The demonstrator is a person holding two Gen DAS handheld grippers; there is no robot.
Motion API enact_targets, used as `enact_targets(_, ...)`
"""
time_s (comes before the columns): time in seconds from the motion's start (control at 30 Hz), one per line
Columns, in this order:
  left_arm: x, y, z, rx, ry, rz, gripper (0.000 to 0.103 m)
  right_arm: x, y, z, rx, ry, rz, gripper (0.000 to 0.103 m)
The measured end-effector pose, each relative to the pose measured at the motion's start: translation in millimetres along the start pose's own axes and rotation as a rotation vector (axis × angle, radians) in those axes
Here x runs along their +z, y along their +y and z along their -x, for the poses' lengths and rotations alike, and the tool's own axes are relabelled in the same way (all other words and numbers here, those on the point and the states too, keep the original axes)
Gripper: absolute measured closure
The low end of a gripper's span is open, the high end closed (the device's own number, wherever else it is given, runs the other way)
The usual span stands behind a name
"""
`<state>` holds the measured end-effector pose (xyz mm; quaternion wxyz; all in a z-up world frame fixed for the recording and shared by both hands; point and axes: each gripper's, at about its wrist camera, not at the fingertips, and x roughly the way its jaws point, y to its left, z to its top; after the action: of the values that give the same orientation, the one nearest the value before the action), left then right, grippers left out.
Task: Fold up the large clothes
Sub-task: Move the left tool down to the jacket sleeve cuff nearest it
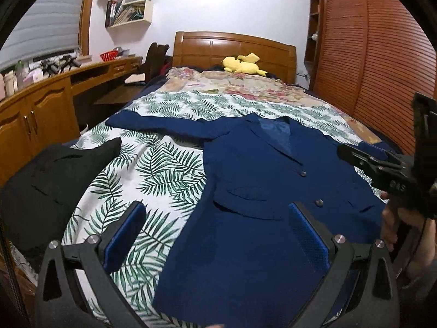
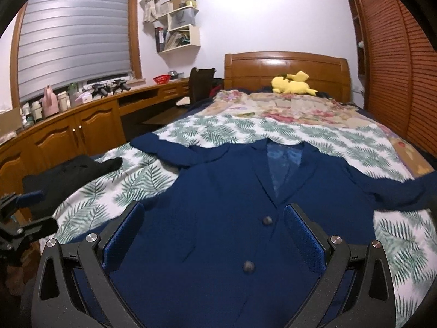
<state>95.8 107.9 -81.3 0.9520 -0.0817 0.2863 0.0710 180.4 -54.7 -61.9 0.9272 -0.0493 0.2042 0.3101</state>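
A navy blue suit jacket (image 1: 262, 180) lies face up and spread flat on the bed, buttoned, collar toward the headboard, one sleeve stretched out to the left. It also shows in the right wrist view (image 2: 232, 199) with both sleeves spread. My left gripper (image 1: 218, 216) is open and empty, hovering above the jacket's lower left hem. My right gripper (image 2: 214, 218) is open and empty, above the jacket's front near its two buttons. The right gripper also shows at the right edge of the left wrist view (image 1: 387, 169).
A black garment (image 1: 52, 183) lies folded at the bed's left edge. The palm-leaf sheet (image 1: 169, 169) covers the bed, with a floral quilt (image 1: 232, 82) and yellow plush toy (image 1: 243, 64) near the headboard. A wooden desk (image 2: 82, 125) runs along the left, louvred wardrobe doors (image 2: 396, 82) on the right.
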Motion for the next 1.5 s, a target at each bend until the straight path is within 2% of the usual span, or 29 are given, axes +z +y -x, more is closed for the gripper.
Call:
enact_targets(0.23, 22.8, 23.0, -40.4, -0.002, 0.043, 0.01, 0.0, 10.5, -14.6, -68.9, 0.011, 0.05, 0.016, 0.0)
enact_targets(0.4, 46.5, 35.1, -75.6, 0.016, 0.063, -0.006, 0.0, -10.5, -29.9, -110.7, 0.011, 0.128, -0.009, 0.0)
enact_targets(0.57, 73.8, 50.5, -115.2, 0.002, 0.067, -0.003, 0.004, -25.5, -30.0, -132.2, 0.023, 0.196, -0.003, 0.0)
enact_targets(0.7, 93.7, 65.2, -147.2, -0.006, 0.066, 0.005, 0.011, -29.3, -26.5, -140.2, 0.027, 0.216, 0.005, 0.0)
enact_targets(0.93, 119.5, 91.7, -206.8, 0.024, 0.074, 0.035, 0.011, -35.3, -30.8, -148.2, 0.036, 0.246, -0.007, 0.0)
enact_targets(1.23, 146.6, 131.1, -283.2, 0.02, 0.11, 0.159, 0.012, -37.8, -32.4, -150.3, 0.042, 0.258, -0.012, 0.0)
enact_targets(1.37, 145.7, 152.1, -312.4, 0.003, 0.141, 0.262, 0.014, -38.6, -31.7, -150.4, 0.041, 0.261, -0.013, 0.0)
enact_targets(1.43, 142.2, 159.0, -323.6, 0.01, 0.153, 0.291, 0.018, -38.6, -32.0, -150.5, 0.042, 0.263, -0.015, 0.0)
enact_targets(1.5, 137.9, 166.2, -336.5, 0.027, 0.182, 0.319, 0.028, -38.4, -31.9, -152.1, 0.043, 0.264, -0.017, 0.0)
